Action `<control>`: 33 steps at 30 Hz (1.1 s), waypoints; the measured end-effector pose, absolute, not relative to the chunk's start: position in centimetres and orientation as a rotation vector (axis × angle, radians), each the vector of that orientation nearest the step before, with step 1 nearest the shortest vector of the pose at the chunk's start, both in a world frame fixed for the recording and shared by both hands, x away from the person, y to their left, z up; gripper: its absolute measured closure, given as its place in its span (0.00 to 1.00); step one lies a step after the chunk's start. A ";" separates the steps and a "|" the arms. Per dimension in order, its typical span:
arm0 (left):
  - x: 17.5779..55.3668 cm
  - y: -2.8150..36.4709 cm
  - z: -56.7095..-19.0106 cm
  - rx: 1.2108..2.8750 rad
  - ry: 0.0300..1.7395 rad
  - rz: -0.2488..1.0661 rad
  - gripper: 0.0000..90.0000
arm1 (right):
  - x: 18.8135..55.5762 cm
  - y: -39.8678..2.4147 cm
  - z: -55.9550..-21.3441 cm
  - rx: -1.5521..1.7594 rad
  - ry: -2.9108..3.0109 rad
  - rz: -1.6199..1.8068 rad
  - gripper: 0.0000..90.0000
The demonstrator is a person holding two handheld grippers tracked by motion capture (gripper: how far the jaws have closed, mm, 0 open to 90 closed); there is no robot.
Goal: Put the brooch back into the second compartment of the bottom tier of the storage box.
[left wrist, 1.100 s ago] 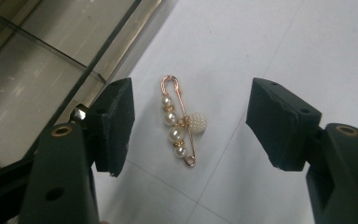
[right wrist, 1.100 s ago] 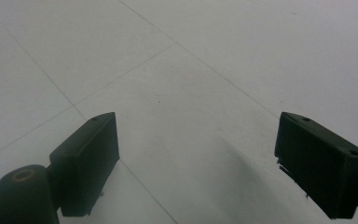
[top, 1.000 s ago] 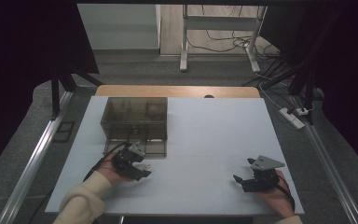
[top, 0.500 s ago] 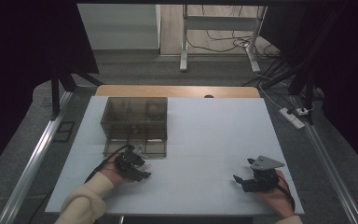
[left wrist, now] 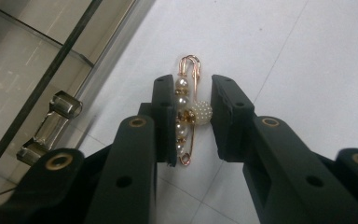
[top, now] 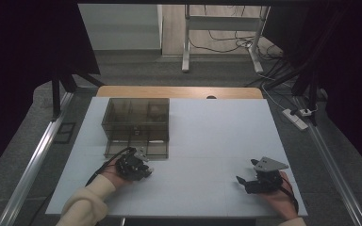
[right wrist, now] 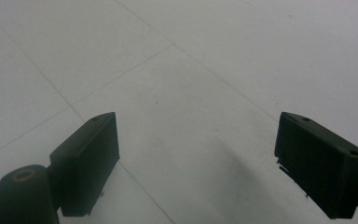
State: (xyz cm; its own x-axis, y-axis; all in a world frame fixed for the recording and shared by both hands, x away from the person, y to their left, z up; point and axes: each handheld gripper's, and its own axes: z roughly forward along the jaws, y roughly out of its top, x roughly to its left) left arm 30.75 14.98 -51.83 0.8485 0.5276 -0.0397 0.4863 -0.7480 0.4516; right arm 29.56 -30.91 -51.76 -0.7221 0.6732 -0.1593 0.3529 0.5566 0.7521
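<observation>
While your left gripper (left wrist: 193, 119) is sitting at table's (top: 207, 136) 7 o'clock, just below smoky clear organizer box (top: 136, 126), its jaws are closing around gold pearl brooch pin (left wrist: 189, 114) lying on white surface; left jaw is touching pearls, right jaw is showing slight gap. Your right gripper (top: 247, 173) is resting at 5 o'clock, jaws spreading wide over bare tabletop.
</observation>
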 end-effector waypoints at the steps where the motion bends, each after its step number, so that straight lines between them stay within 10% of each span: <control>1: 30.7 15.0 -51.8 2.570 0.747 0.125 0.79 | 29.6 -30.9 -51.7 0.833 2.357 1.008 0.15; 33: 30.9 16.7 -50.4 2.417 0.769 0.110 0.79 | 29.6 -30.9 -51.9 0.833 2.371 0.999 0.15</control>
State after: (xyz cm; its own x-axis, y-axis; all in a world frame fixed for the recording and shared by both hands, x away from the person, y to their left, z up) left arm 30.88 16.71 -50.35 0.8291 0.5507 -0.0965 0.5017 -0.6566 0.5632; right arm 29.62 -30.95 -51.86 -0.7252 0.6711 -0.1540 0.3586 0.5590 0.7476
